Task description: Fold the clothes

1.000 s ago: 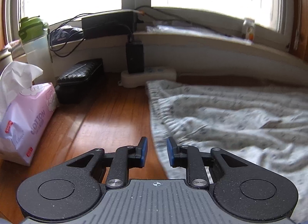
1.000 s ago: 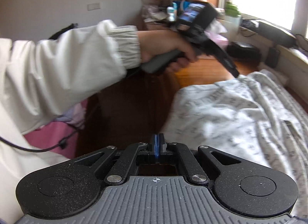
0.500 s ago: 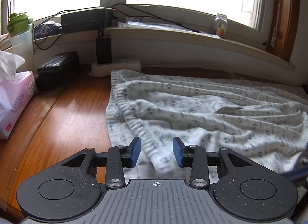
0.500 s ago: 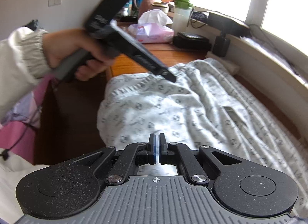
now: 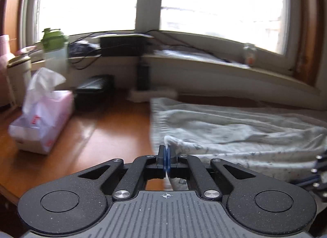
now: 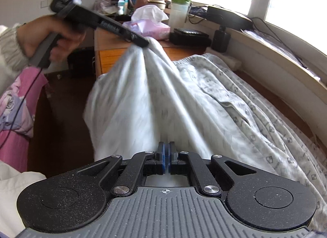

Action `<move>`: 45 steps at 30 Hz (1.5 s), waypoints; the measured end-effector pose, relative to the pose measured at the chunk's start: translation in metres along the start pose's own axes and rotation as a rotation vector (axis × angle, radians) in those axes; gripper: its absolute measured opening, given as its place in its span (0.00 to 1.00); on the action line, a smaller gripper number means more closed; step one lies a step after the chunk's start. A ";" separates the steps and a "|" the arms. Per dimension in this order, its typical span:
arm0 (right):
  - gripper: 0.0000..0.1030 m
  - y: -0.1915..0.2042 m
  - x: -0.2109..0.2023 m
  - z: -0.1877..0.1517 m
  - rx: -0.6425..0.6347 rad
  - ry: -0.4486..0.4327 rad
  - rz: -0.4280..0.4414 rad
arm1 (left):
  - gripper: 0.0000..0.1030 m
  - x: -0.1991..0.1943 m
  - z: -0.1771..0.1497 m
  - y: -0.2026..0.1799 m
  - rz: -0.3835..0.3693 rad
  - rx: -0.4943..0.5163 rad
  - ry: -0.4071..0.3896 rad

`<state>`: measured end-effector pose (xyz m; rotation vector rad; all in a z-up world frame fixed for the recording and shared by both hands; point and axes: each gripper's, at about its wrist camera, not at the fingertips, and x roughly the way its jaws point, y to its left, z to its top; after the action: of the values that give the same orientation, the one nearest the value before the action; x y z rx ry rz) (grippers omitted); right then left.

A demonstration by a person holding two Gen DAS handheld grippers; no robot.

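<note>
Wooden desk [image 5: 114, 129]; both hand-held grippers pinching patterned garment [image 6: 235, 103].

1. Left gripper [image 5: 166, 157]: matte black linkage arms, blue pads, silver screws, ribbed grey housing with a crosshair mark.
2. Right gripper [image 6: 167, 157]: identical build.
3. Sleeve [image 6: 9, 49]: cream, elasticated ribbed cuff.
4. Cable [image 6: 19, 98]: thin, black, trailing from the grey handle.

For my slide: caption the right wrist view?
Both grippers, left and right, pinch the pants, lifting one edge.
</note>
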<state>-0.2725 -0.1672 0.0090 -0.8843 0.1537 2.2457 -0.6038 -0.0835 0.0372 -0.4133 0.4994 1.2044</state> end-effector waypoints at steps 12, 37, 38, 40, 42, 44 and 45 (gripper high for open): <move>0.09 -0.031 -0.042 -0.021 0.036 -0.016 -0.066 | 0.76 0.007 0.009 -0.024 -0.023 -0.011 -0.036; 0.26 -0.040 -0.174 -0.149 0.173 0.137 -0.176 | 0.80 0.137 0.033 -0.216 -0.260 0.301 0.044; 0.27 -0.042 -0.173 -0.149 0.177 0.135 -0.171 | 0.80 0.137 0.033 -0.216 -0.259 0.302 0.046; 0.27 -0.045 -0.173 -0.150 0.184 0.130 -0.159 | 0.80 0.137 0.033 -0.215 -0.259 0.303 0.047; 0.27 -0.046 -0.173 -0.150 0.192 0.128 -0.149 | 0.80 0.137 0.033 -0.215 -0.260 0.301 0.049; 0.13 -0.046 -0.175 -0.150 0.197 0.120 -0.128 | 0.80 0.138 0.033 -0.215 -0.262 0.297 0.051; 0.02 -0.045 -0.176 -0.149 0.200 0.116 -0.119 | 0.80 0.138 0.033 -0.215 -0.262 0.296 0.051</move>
<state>-0.0703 -0.2865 0.0136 -0.8910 0.3630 2.0291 -0.3572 -0.0244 -0.0059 -0.2460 0.6364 0.8529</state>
